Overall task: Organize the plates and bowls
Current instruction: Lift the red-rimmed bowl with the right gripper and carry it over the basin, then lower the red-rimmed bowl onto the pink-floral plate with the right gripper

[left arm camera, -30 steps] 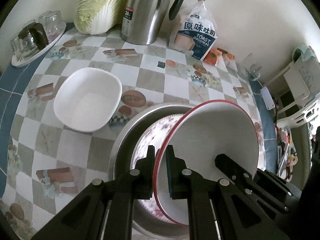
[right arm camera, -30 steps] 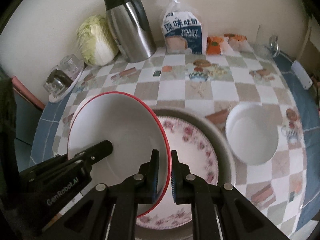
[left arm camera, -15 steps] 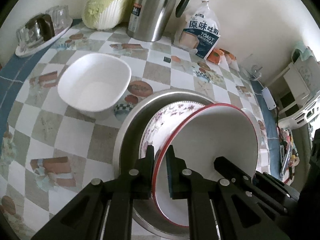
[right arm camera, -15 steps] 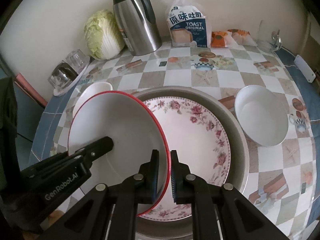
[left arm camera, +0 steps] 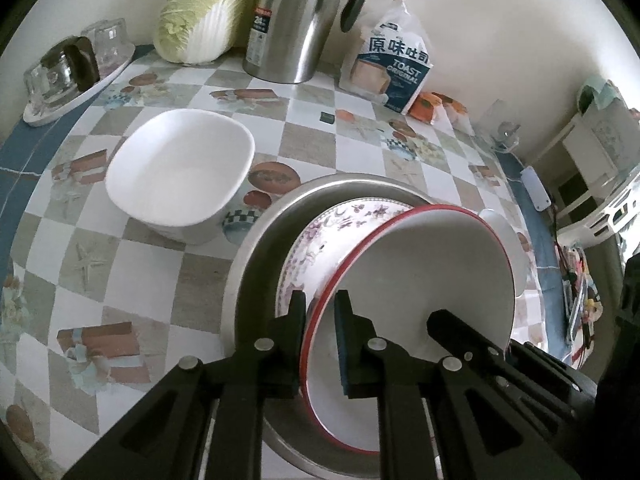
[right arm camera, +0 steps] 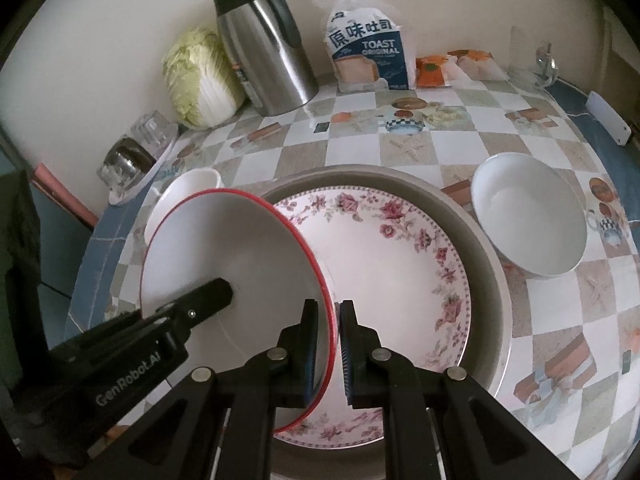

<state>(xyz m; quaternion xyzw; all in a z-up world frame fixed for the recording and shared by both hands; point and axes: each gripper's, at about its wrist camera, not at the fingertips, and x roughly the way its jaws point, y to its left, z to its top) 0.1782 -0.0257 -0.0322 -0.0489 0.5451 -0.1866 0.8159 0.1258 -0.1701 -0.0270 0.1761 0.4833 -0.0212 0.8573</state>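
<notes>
The red-rimmed plate (right arm camera: pixel 224 256) hangs tilted over the floral plate (right arm camera: pixel 400 264) in the metal basin (right arm camera: pixel 490 264), its rim clamped at nine o'clock by the left gripper (left arm camera: pixel 320 312) and at three by the right gripper (right arm camera: pixel 328 320), apparently to lower it evenly for stacking.

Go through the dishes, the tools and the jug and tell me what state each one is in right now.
Red-rimmed plate: tilted, held by both tools over the floral plate.
Floral plate: flat in the metal basin.
Square bowl: upright, empty, on the table.
Round bowl: upright, empty, on the table.
Left tool: shut on the red rim.
Right tool: shut on the red rim.
Jug: upright, lid closed.
</notes>
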